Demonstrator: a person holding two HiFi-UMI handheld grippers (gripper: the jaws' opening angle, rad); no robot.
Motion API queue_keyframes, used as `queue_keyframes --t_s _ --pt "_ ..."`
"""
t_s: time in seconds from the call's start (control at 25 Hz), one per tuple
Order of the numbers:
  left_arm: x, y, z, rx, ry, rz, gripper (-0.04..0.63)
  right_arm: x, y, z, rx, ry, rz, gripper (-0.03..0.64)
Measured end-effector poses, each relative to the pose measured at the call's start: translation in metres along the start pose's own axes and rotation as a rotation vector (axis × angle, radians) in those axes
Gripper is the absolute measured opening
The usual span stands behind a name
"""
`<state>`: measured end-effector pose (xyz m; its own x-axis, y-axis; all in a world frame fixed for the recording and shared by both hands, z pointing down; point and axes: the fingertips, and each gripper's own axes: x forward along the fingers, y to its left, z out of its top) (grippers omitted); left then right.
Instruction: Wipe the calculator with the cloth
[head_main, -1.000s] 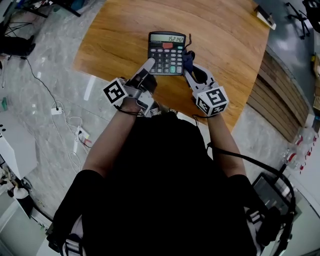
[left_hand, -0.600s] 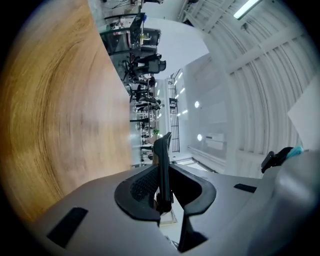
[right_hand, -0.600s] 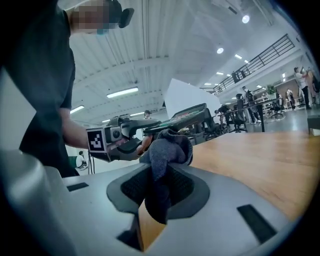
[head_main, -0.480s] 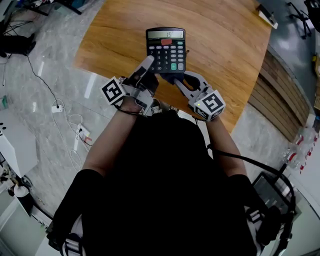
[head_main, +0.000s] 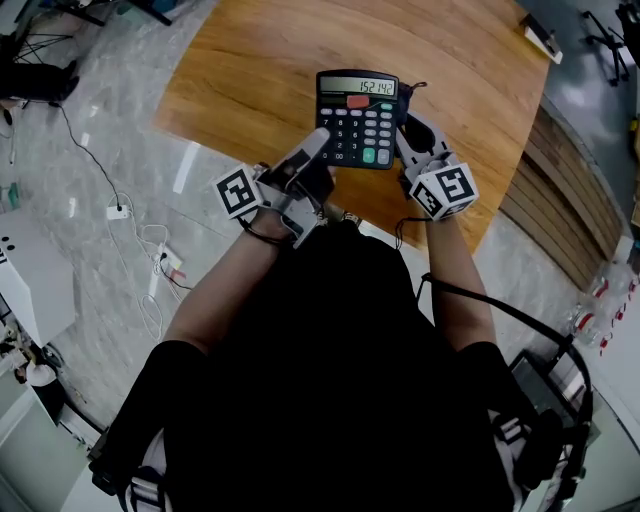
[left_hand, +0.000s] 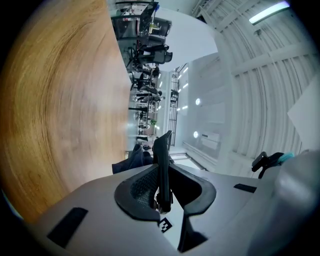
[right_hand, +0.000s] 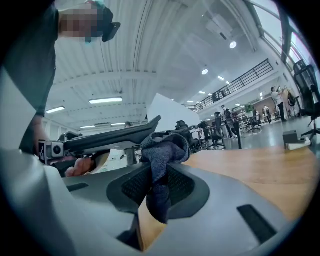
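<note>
A black calculator (head_main: 357, 118) with lit digits is held up over the wooden table (head_main: 250, 70). My left gripper (head_main: 318, 148) is shut on its lower left edge; in the left gripper view the calculator (left_hand: 162, 165) stands edge-on between the jaws of my left gripper (left_hand: 162, 189). My right gripper (head_main: 412, 112) is at the calculator's right edge, shut on a dark blue cloth (right_hand: 161, 152). In the right gripper view the cloth bunches between the jaws of my right gripper (right_hand: 157, 182) and meets the edge of the calculator (right_hand: 112, 136). The cloth (left_hand: 131, 159) also shows behind the calculator.
The table's near edge runs just under my hands. Cables and a power strip (head_main: 140, 240) lie on the grey floor at the left. A small white object (head_main: 537, 38) sits at the table's far right corner. Wooden slats (head_main: 560, 200) line the right side.
The calculator has shifted right in the left gripper's hold. The right gripper with the cloth went from the calculator's right edge to under its bottom edge, then back up to the right edge.
</note>
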<state>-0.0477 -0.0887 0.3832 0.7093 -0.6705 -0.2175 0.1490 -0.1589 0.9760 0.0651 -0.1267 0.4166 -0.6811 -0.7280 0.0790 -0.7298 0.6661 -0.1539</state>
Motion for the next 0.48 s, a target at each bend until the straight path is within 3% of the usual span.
queue_keyframes --t_s 0.2,0.48 --pt "-0.001 -0.004 -0.012 -0.005 0.031 -0.008 0.071 0.012 0.011 0.010 0.018 -0.048 0.024 0.080" --pt "0.005 -0.014 0.000 0.010 0.000 -0.045 0.071 0.010 0.065 0.011 -0.013 -0.059 0.171 0.080"
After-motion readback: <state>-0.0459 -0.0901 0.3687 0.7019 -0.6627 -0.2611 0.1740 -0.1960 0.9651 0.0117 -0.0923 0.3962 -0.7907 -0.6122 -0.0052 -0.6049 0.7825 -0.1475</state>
